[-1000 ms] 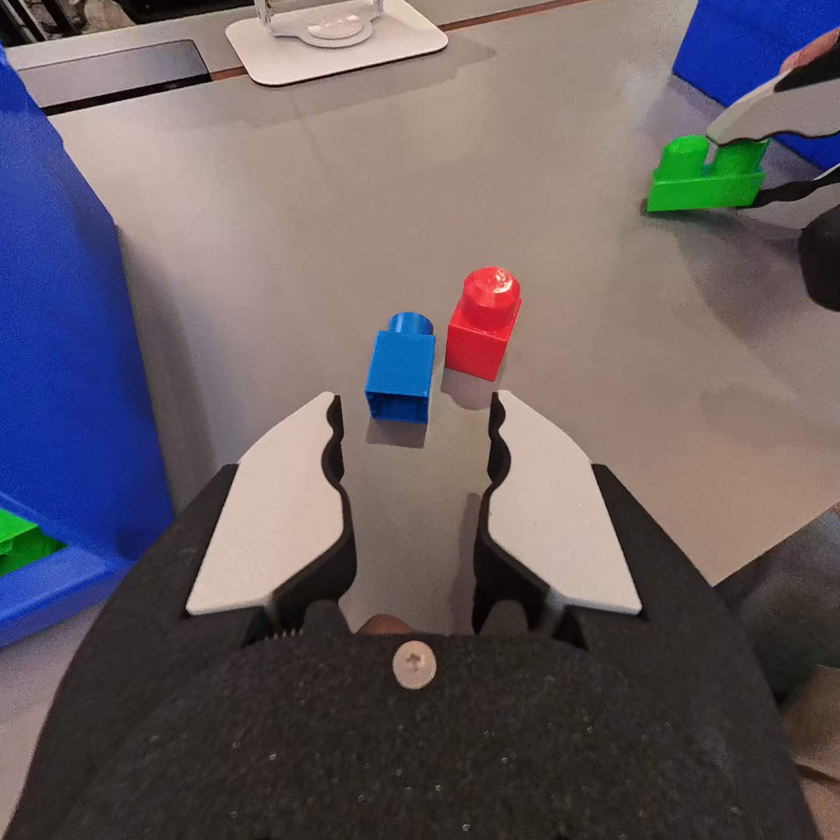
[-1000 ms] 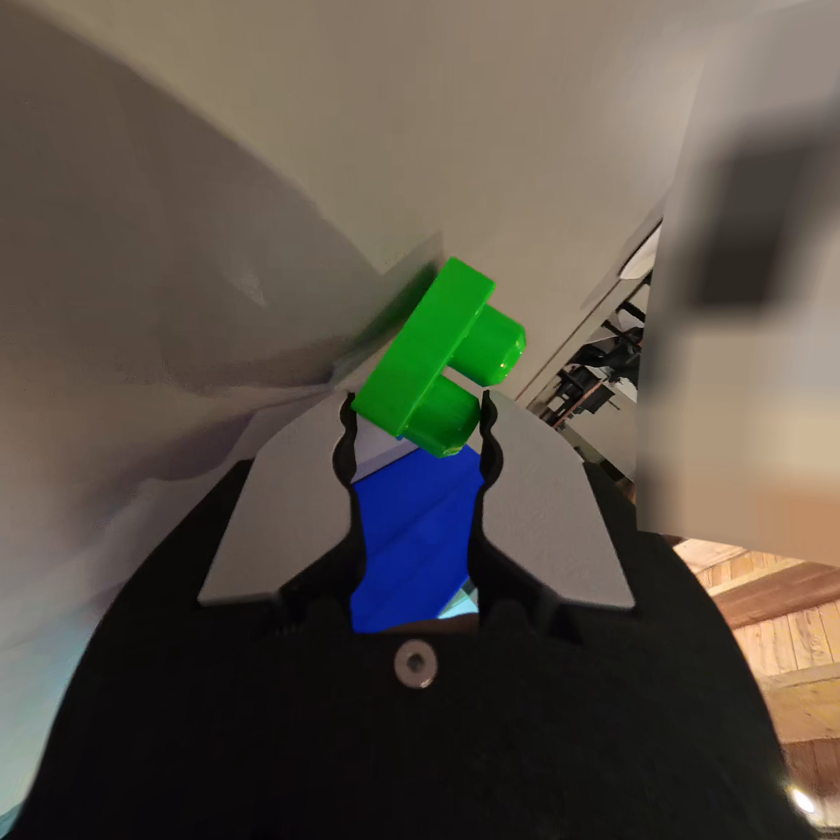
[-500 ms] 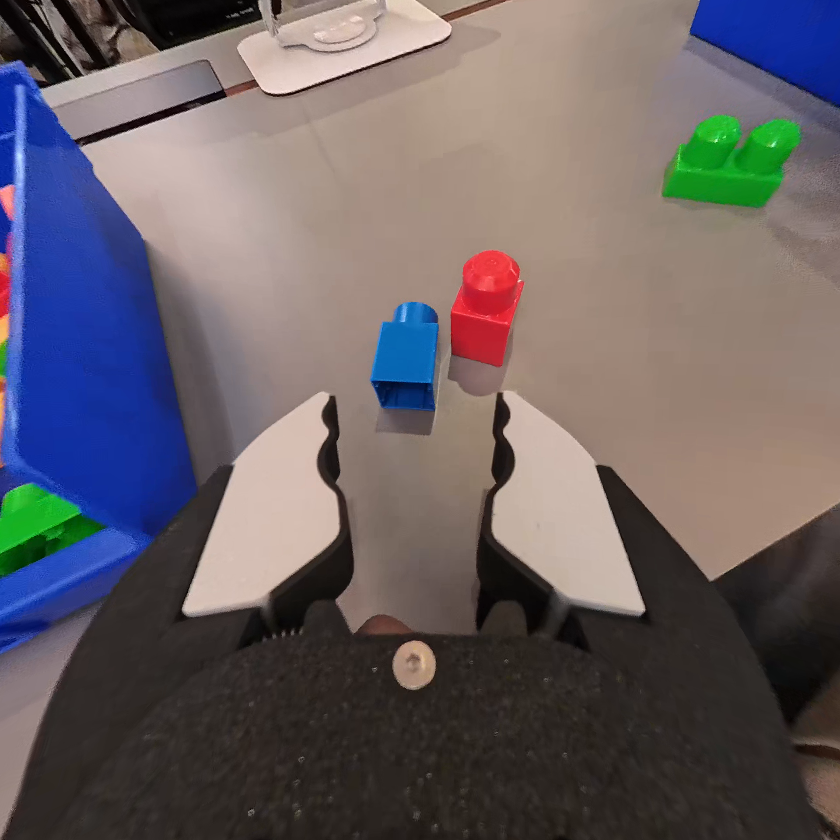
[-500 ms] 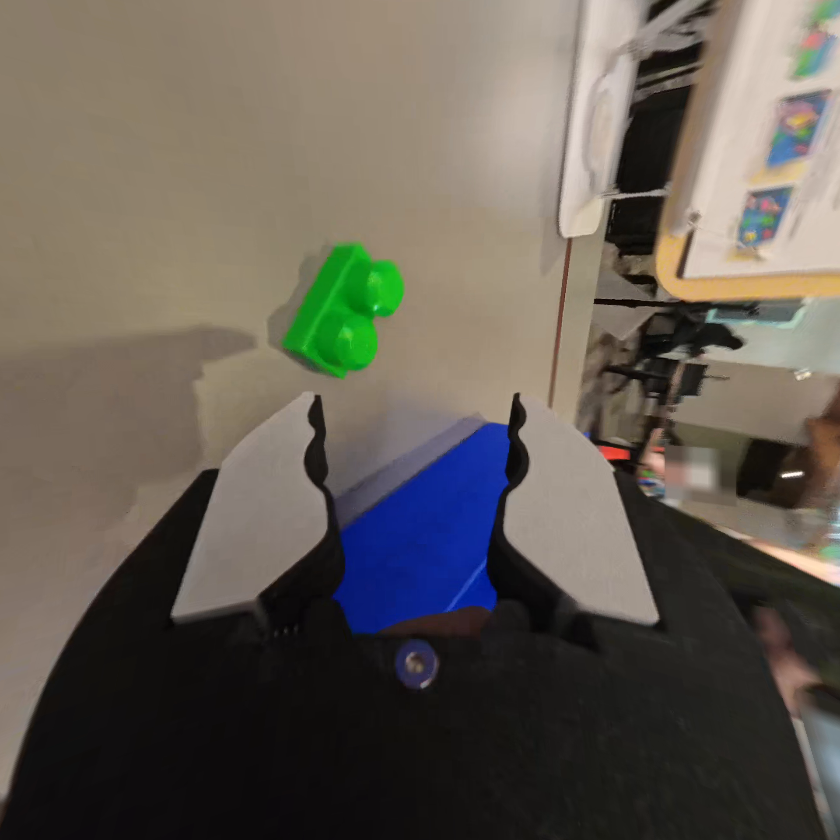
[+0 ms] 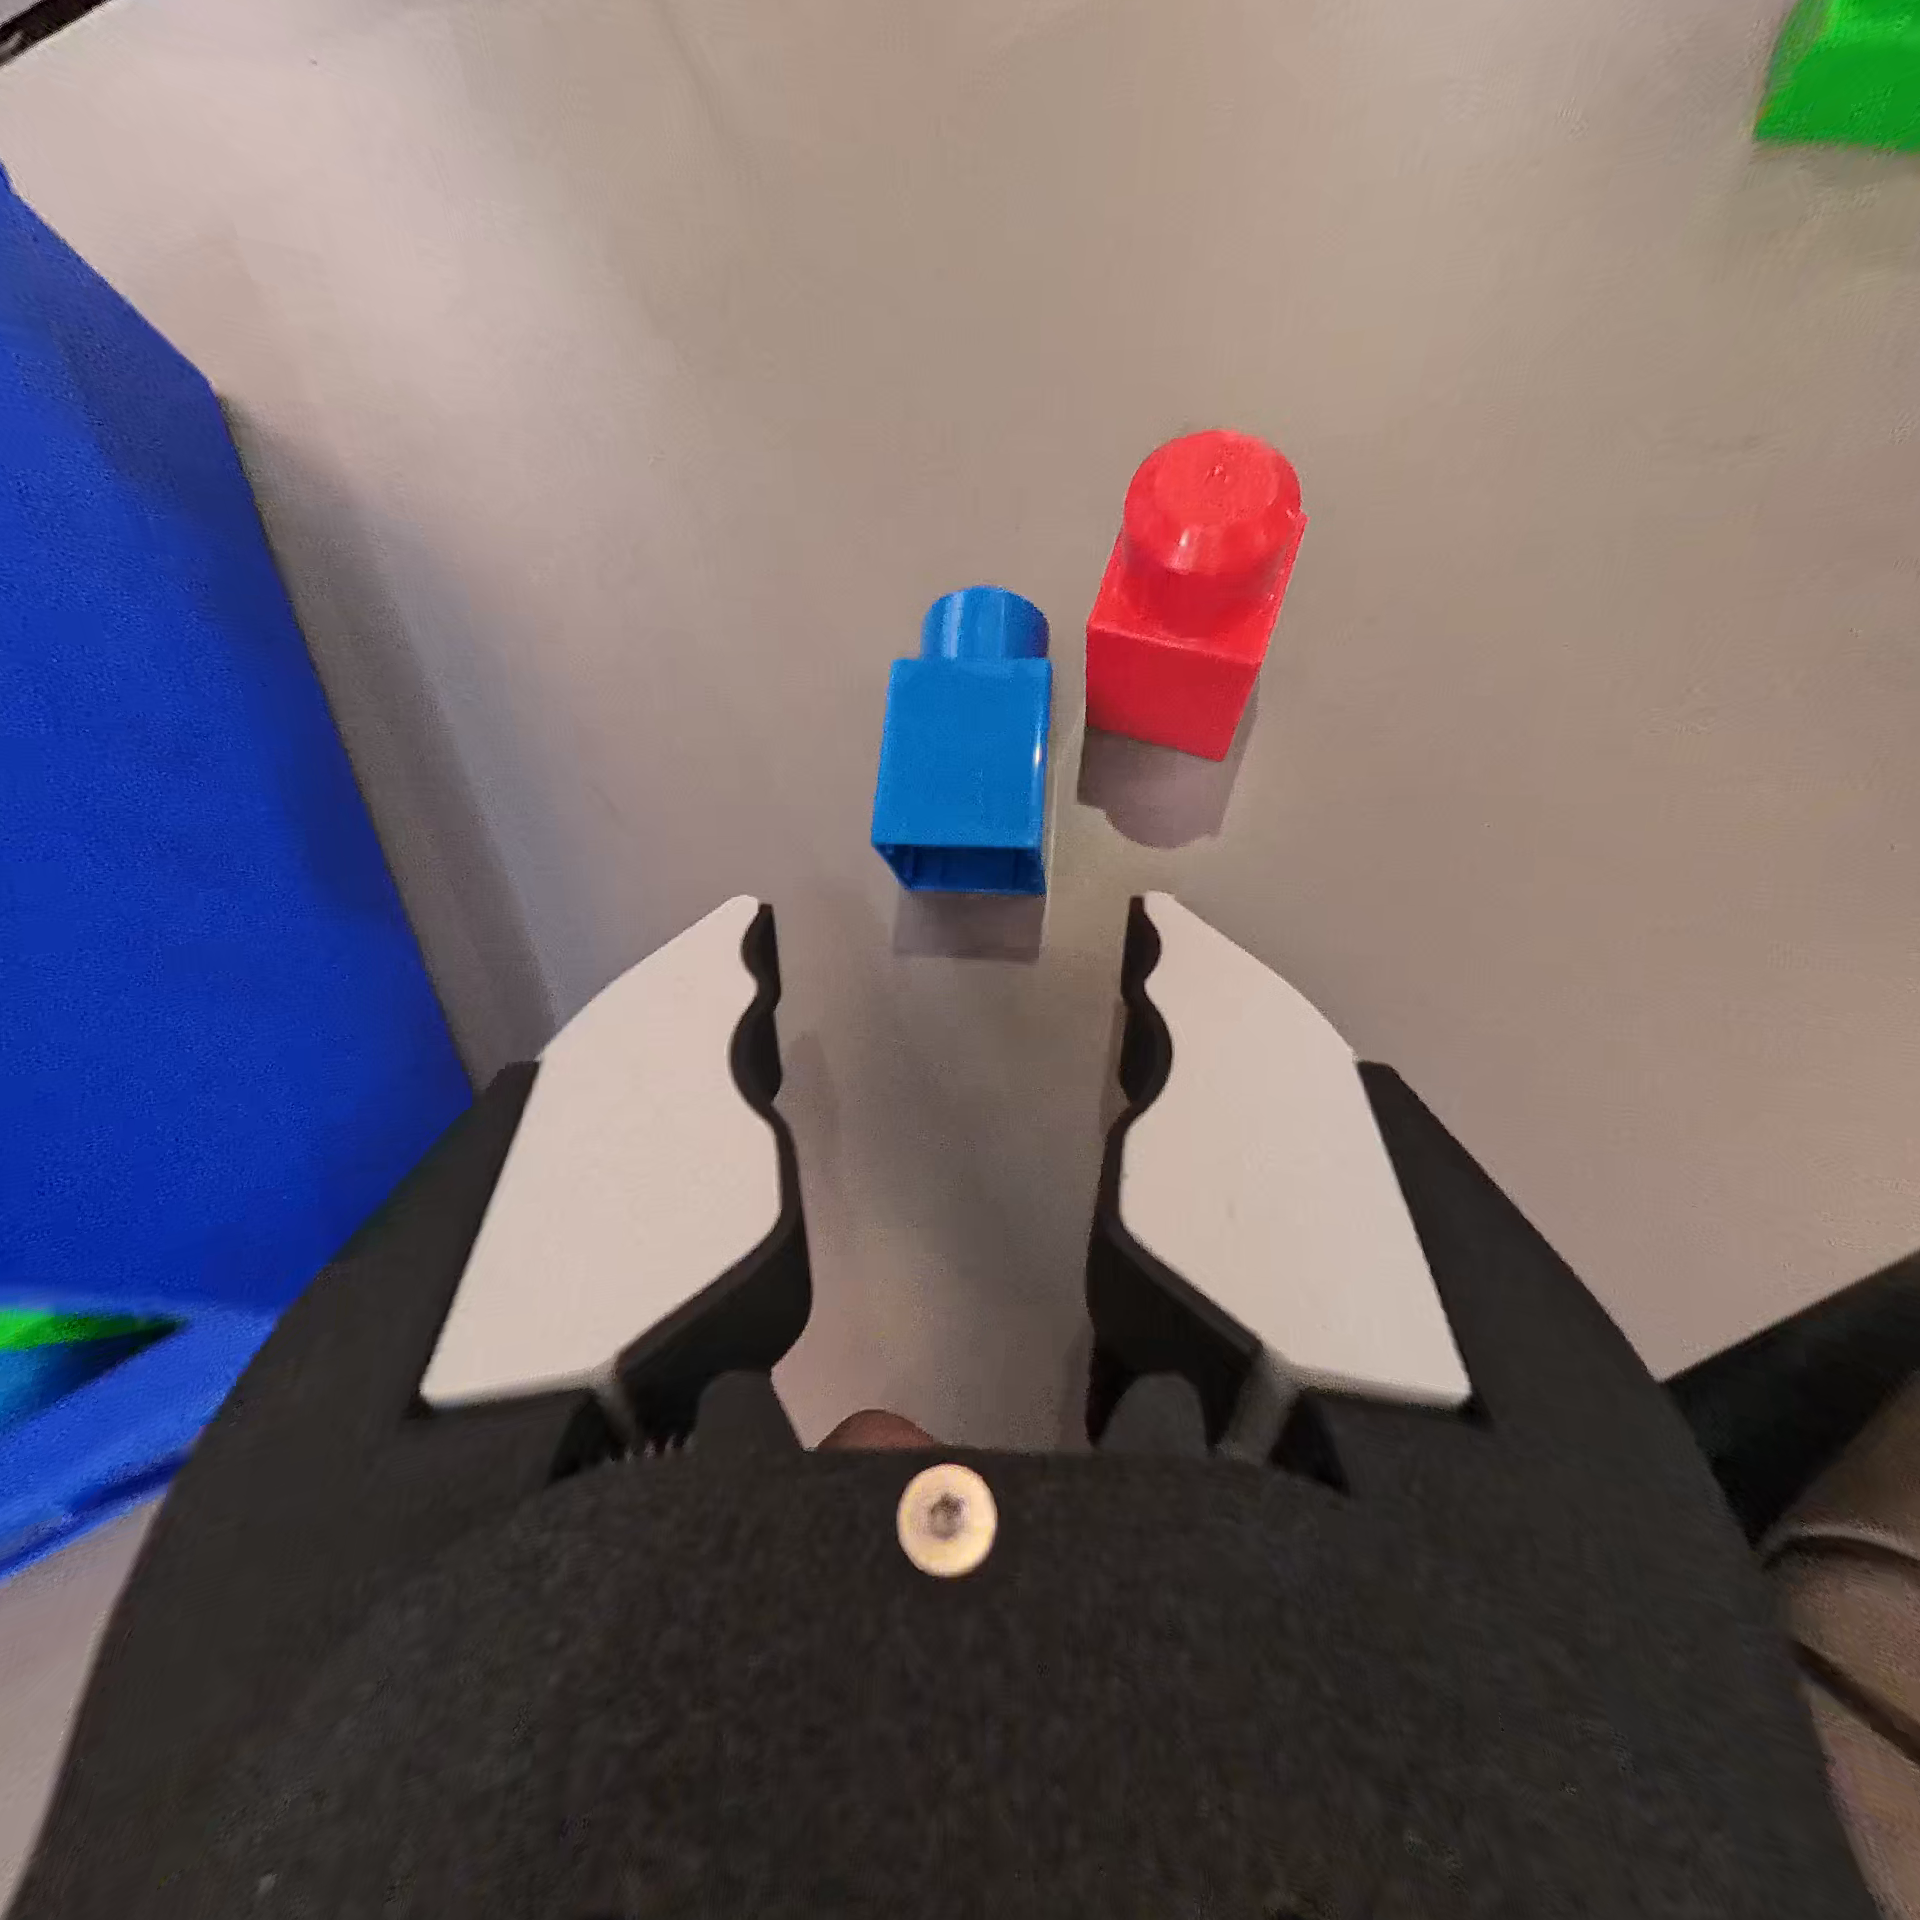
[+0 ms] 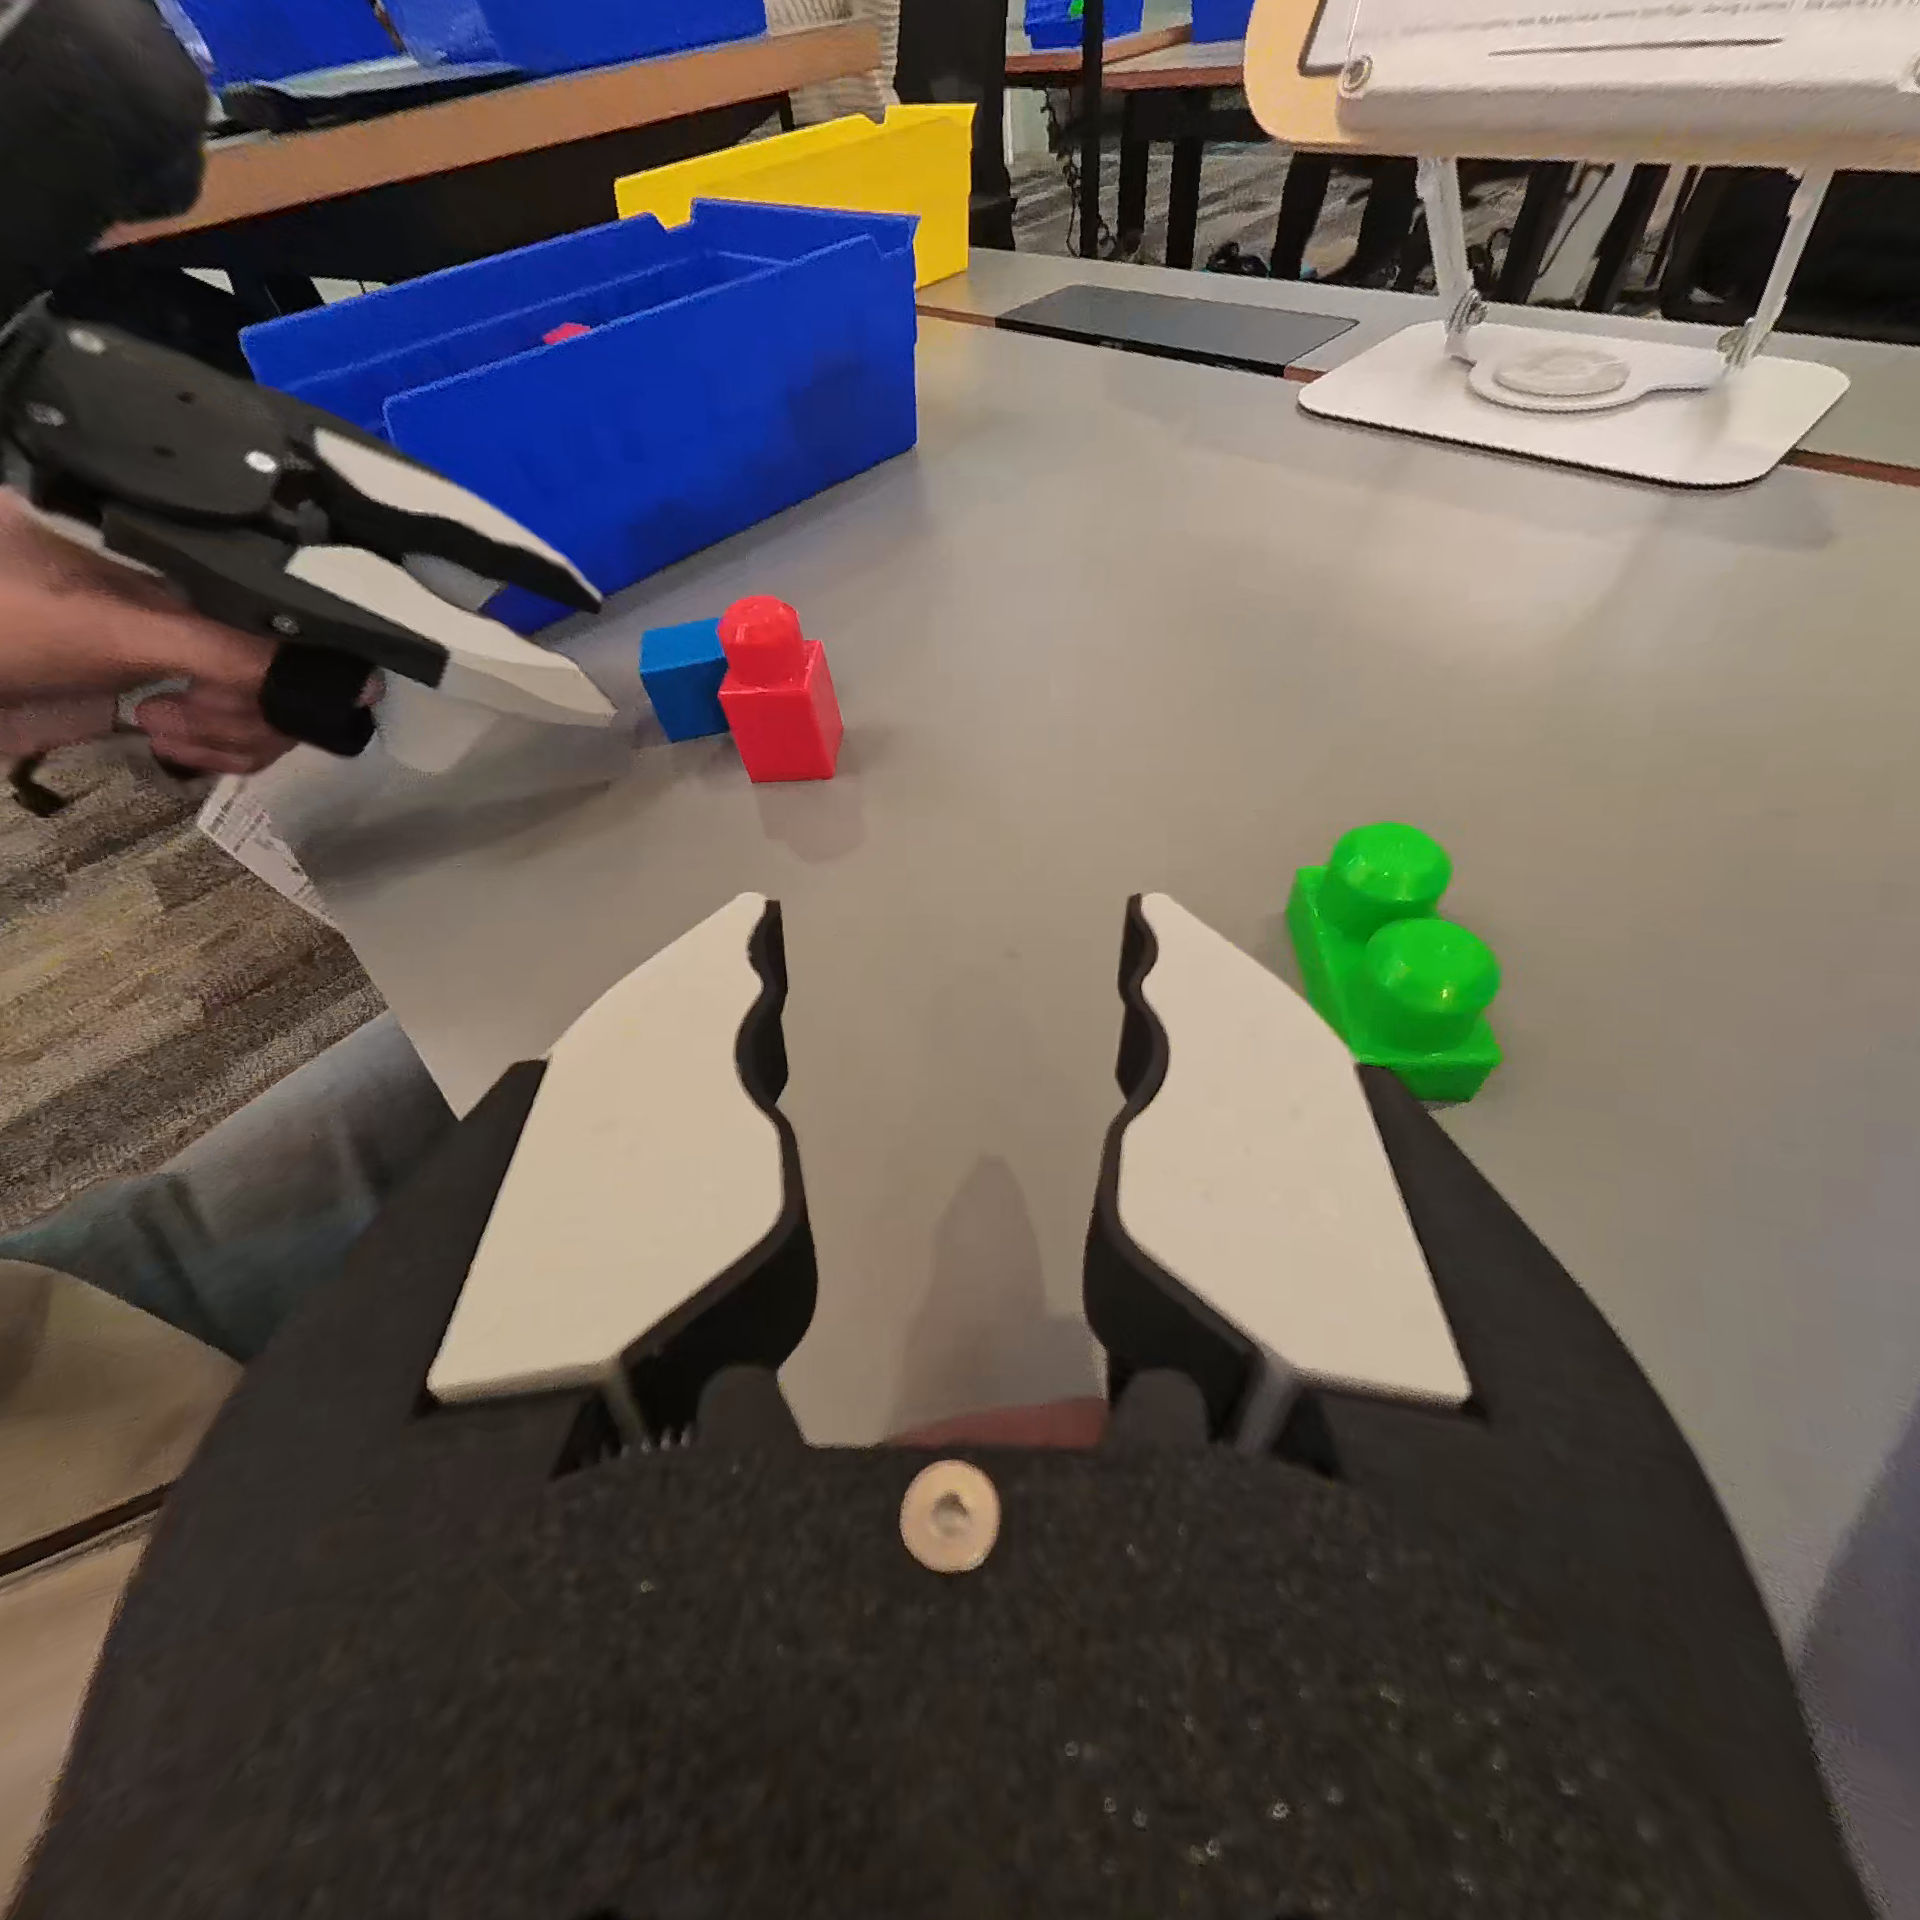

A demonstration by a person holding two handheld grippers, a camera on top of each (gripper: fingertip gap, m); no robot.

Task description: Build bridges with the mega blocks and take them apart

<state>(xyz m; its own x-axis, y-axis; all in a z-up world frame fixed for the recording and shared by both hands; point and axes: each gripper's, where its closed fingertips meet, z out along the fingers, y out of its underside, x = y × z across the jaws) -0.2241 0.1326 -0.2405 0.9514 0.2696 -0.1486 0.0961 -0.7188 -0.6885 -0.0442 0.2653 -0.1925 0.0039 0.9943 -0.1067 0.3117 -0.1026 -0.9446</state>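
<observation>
Item 1: your left gripper (image 5: pixel 948 914), jaws spread wide and holding nothing, poised just short of the blue block (image 5: pixel 961 764). White fingers (image 5: pixel 644 1164) with wavy black inner pads, black grainy body behind.

Item 2: blue block, single stud, lying on its side with its hollow base toward your left gripper. Smooth moulded plastic.

Item 3: red block (image 5: pixel 1195 608), single round stud, standing upright just beside the blue block, to its right and a little farther off. A narrow gap shows between them in the left wrist view.

Item 4: blue bin (image 5: pixel 156 779), a tall plastic wall close on your left; room on that side is tight.

Item 5: your right gripper (image 6: pixel 951 914), jaws wide apart, empty, over bare grey table (image 6: pixel 1195 623).

Item 6: green block (image 6: pixel 1392 977), two studs, flat base, upright, near the right finger's outer side and well apart from the red and blue pair.

Item 7: table, smooth matte grey; its near edge runs close behind the left gripper (image 6: pixel 592 655). Open surface lies between the pair and the green block.

Item 8: white stand (image 6: pixel 1569 400), far right corner.
</observation>
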